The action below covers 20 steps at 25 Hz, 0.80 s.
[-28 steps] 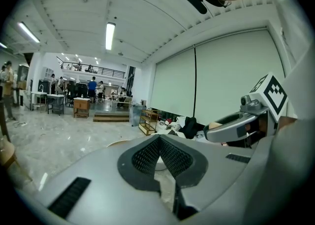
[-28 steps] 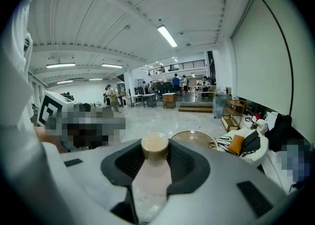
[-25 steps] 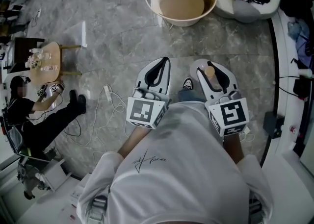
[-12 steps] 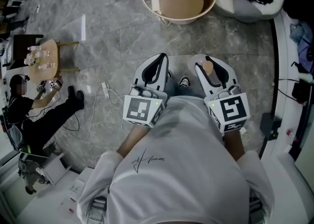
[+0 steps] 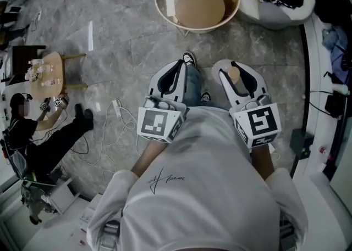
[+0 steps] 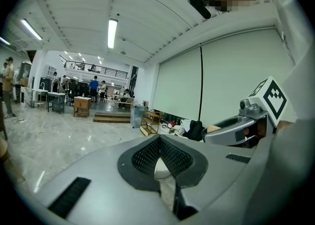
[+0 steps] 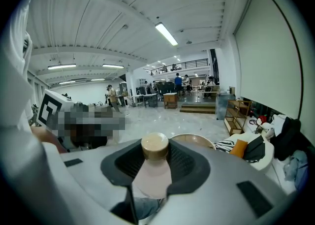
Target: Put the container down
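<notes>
My right gripper (image 5: 237, 79) clenched the one container (image 7: 153, 172), a small pale bottle with a tan cap, gripping its body just under the cap, up above the floor. I judged it light, stiff and smooth (likely to slip). My left gripper (image 6: 160, 162) was closed on nothing. Two grippers, one round basket (image 5: 163, 3) ahead.

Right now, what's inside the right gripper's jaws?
A pale container with a tan cap, pinched between the jaws. Its bottom is hidden behind them, and what it holds can't be seen.
</notes>
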Motion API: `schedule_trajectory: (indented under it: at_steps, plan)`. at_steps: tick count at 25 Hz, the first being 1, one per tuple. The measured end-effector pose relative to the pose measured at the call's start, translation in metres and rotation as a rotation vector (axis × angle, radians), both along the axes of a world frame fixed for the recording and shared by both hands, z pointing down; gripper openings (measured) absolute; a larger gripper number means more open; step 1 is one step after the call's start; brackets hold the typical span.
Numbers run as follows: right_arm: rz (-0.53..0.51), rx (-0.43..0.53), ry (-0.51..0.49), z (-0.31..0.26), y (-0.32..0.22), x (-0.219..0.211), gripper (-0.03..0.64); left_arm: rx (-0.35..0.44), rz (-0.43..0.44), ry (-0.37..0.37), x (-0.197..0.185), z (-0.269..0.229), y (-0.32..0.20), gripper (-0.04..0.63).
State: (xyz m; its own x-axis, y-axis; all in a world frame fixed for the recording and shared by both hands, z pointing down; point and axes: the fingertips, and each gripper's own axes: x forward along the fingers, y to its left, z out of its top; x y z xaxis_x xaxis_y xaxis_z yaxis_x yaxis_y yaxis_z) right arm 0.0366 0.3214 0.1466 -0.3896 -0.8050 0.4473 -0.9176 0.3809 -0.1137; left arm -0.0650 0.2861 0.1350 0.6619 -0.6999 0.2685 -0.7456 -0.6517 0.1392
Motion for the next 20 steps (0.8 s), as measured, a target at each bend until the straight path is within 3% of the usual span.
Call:
schedule_trajectory:
  at_steps: [8,20]
  plan:
    - [0.019,0.016,0.011,-0.007,-0.054,0.006,0.143,0.019,0.028,0.061,0.005,-0.012,-0.056,0.017]
    - [0.032,0.022,0.021,-0.023,-0.155,0.0,0.143,0.003,0.045,0.048,-0.002,-0.013,-0.164,0.017]
